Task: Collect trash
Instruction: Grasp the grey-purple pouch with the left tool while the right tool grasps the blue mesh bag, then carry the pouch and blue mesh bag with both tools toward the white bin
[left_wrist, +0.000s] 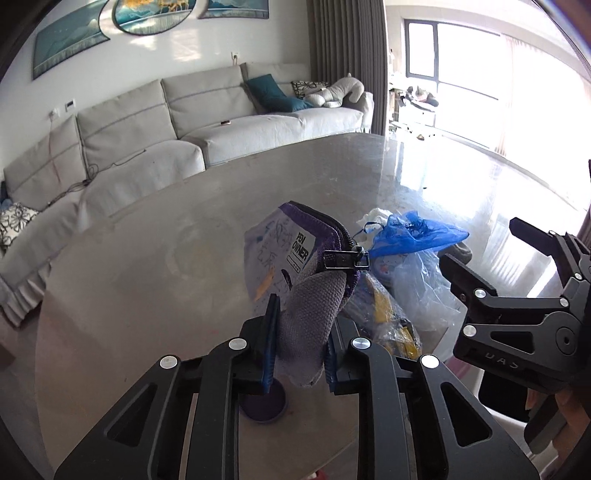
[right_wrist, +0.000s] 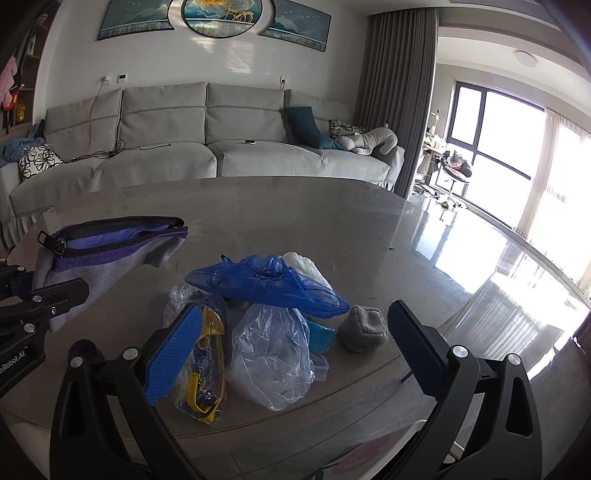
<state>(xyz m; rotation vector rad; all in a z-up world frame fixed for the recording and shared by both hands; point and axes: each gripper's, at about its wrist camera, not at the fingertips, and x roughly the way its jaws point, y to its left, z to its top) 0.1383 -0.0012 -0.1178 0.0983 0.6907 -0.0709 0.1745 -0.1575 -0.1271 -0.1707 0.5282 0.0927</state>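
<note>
Long grey fabric sofa (right_wrist: 207, 147) runs along the far wall, behind the glossy grey-brown desk (right_wrist: 369, 236). Left gripper (left_wrist: 301, 332): jaws closed on the grey end of a purple-trimmed zip pouch (left_wrist: 314, 295), held off the desk, zip open. Right gripper (right_wrist: 291, 354): jaws wide apart, gripping nothing. Between and just beyond them lies the trash pile: clear plastic bag (right_wrist: 273, 354), blue shoe cover (right_wrist: 269, 284), yellow wrapper (right_wrist: 207, 362), grey crumpled cloth (right_wrist: 364, 326).
</note>
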